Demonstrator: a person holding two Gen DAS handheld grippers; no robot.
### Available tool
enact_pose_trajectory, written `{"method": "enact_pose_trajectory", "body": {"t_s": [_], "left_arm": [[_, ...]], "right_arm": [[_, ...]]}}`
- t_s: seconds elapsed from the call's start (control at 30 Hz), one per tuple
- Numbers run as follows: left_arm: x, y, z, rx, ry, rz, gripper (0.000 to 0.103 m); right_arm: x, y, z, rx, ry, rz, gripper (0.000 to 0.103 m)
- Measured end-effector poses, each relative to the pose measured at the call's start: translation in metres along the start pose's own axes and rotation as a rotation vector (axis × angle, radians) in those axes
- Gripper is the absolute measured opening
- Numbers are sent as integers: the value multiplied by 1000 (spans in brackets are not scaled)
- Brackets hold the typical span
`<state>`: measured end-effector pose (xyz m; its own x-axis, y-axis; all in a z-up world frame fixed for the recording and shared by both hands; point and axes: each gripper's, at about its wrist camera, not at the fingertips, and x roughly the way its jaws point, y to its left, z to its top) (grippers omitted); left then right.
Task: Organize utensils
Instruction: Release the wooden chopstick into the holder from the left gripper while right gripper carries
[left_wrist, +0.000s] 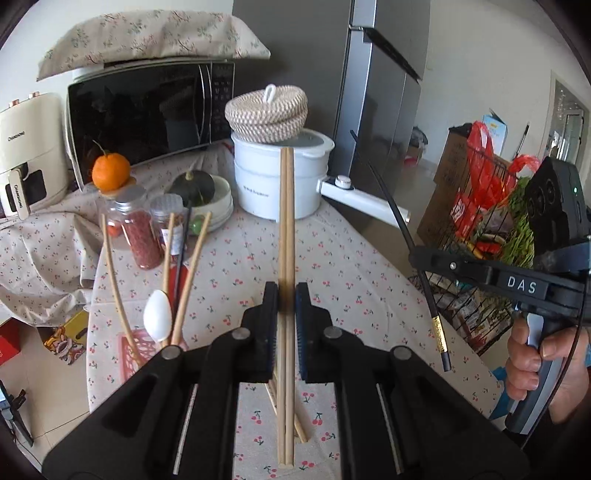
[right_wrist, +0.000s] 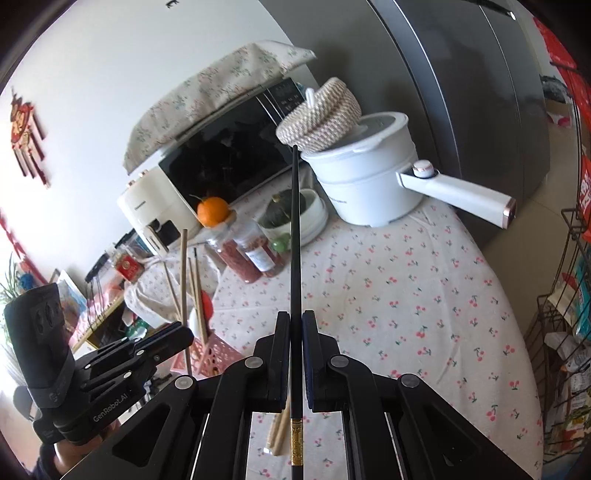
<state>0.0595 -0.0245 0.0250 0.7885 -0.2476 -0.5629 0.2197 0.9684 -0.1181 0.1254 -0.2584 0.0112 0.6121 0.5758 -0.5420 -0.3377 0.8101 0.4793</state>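
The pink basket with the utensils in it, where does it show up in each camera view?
Left wrist: the pink basket sits lower left, beside the left gripper, holding chopsticks and a white spoon.
Right wrist: the basket is lower left of centre, just left of the right gripper.
Shared landmark: the orange on a jar.
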Motion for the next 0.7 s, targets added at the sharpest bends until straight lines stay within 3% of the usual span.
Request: {"method": "enact_pose_trajectory", "body": {"t_s": [0.17, 0.37, 0.53, 0.7], "left_arm": [[-33, 42, 9, -75, -224, 40, 10], [-34, 81, 2, -129, -350, 162, 10], [-24, 85, -5, -67, -412, 229, 11], [-1, 85, -15, -4, -380, 281, 11]], "right_arm": [[-3, 30, -1, -43, -75, 38, 7], [19, 60, -6, -101, -77, 41, 7], [36, 80, -12, -145, -72, 43, 7], [42, 96, -19, -183, -97, 39, 7]]}}
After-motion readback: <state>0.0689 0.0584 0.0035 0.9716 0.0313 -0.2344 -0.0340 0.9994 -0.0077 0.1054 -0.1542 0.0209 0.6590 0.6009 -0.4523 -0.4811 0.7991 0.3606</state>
